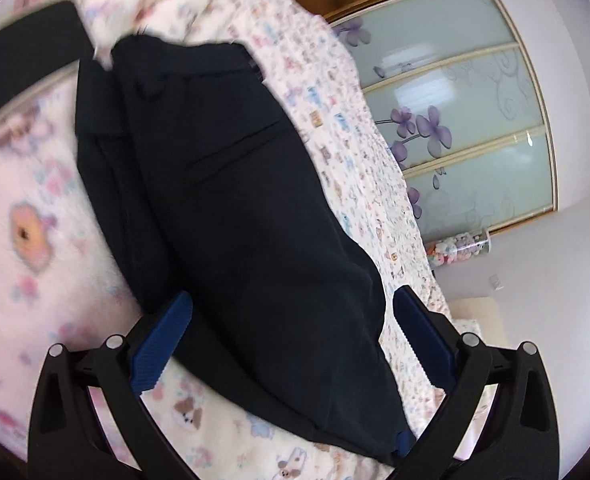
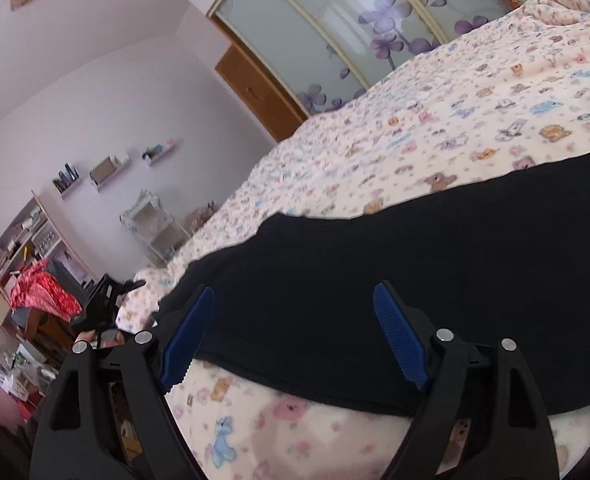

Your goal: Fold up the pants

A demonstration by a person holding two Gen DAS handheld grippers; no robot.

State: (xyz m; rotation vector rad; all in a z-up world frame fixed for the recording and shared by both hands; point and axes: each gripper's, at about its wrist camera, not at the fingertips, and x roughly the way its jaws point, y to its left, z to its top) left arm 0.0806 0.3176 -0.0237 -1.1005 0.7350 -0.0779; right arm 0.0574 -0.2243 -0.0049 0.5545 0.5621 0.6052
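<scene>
1. Dark navy cloth, nearly black: the pants (image 1: 255,208) lie spread along a bed (image 2: 455,112) covered in a cream sheet printed with little bears and animals.
2. From the left wrist camera the waistband end is farthest off, with a slit pocket (image 1: 235,146) showing on the seat; the fabric runs down toward the lens and narrows there.
3. The left gripper (image 1: 291,320) hangs over the pants with its blue-padded fingers (image 1: 163,344) spread wide, one on either side of the fabric, nothing pinched between them.
4. The right gripper (image 2: 295,316) is likewise released, its jaws parted over a broad stretch of the same pants (image 2: 415,272), whose near edge lies just below the pads.
5. Whether either set of pads actually touches the cloth I cannot tell; the left view is blurred.
6. Beyond the bed stands a wardrobe (image 2: 335,28) with frosted sliding doors painted with purple flowers, a wooden door (image 2: 259,92) beside it.
7. Against the far wall are small shelves (image 2: 107,168) and a cluttered bookcase (image 2: 19,240), with something red (image 2: 43,292) heaped in front.
</scene>
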